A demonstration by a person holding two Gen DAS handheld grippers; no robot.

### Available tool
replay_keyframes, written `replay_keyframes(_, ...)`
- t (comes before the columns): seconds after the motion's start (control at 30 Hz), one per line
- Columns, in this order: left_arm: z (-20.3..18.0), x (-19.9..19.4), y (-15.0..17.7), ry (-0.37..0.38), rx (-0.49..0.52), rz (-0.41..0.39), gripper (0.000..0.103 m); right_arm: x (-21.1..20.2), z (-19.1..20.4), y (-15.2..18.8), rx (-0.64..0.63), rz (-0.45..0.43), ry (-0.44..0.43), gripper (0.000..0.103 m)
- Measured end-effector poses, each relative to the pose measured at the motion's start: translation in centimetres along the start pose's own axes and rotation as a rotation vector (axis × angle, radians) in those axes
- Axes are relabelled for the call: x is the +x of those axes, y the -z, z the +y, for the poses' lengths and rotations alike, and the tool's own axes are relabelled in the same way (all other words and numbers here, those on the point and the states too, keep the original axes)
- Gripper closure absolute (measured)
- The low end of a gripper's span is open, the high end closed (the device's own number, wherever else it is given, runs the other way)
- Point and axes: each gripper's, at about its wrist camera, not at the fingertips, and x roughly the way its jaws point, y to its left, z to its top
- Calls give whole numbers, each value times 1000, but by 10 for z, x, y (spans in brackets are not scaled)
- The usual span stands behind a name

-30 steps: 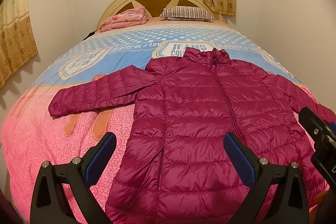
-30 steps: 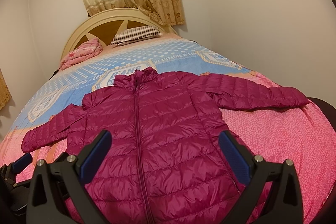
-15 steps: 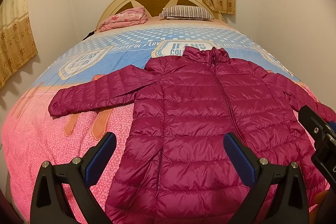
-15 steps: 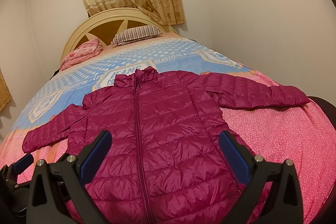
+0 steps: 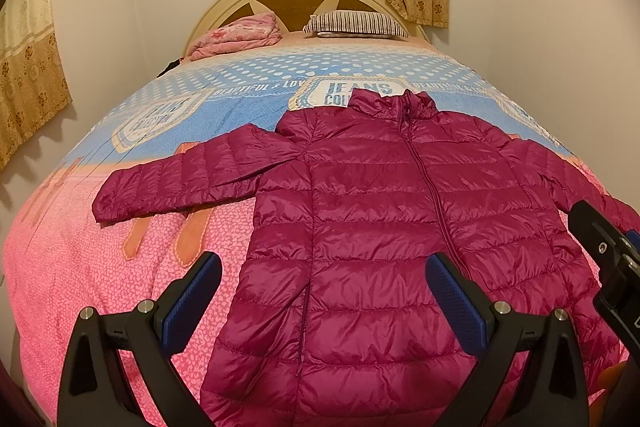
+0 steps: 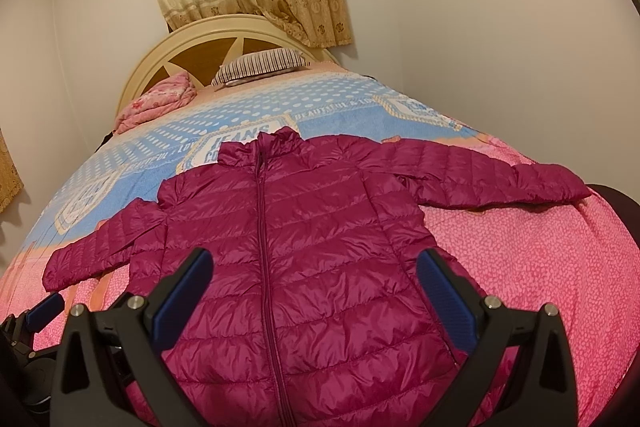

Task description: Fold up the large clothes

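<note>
left wrist view: the left hand-held gripper (image 5: 324, 291) is released, its blue pads wide apart and holding nothing. the purple down jacket (image 5: 380, 227) lies flat on the bed (image 5: 80, 267), front side up and zipped, straight ahead of this gripper. its long axis runs away from the camera, hem near, collar far. the left sleeve (image 5: 188, 179) stretches out to the left side, so i judge the left hand is nearer to it.

right wrist view: the right hand-held gripper (image 6: 316, 287) is also released and empty, above the hem part. the right sleeve (image 6: 492, 175) goes out to the right, nearer to this hand. both sleeves are not yet folded in.
</note>
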Motion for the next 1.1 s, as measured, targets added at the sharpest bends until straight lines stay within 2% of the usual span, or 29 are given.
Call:
replay_keyframes(0.5, -2, 3, 1, -1, 5, 13, 1, 6, 1, 3, 2, 18, -3, 0)
replay_keyframes(0.77, 1, 20, 1, 27, -10, 44, 1, 24, -12, 1, 41, 72, -11, 0)
replay_keyframes(0.83, 7, 26, -2, 41, -17, 47, 1, 31, -28, -5, 77, 89, 0, 0)
replay_keyframes(0.93, 19, 38, -13, 15, -14, 39, 1, 40, -60, -19, 142, 94, 43, 0)
replay_keyframes(1.03, 33, 50, -27, -26, -11, 15, 1, 48, -110, -40, 238, 86, 92, 0)
replay_keyframes(1.1, 44, 63, -40, -52, -11, 9, 1, 56, -157, -57, 321, 72, 154, 0)
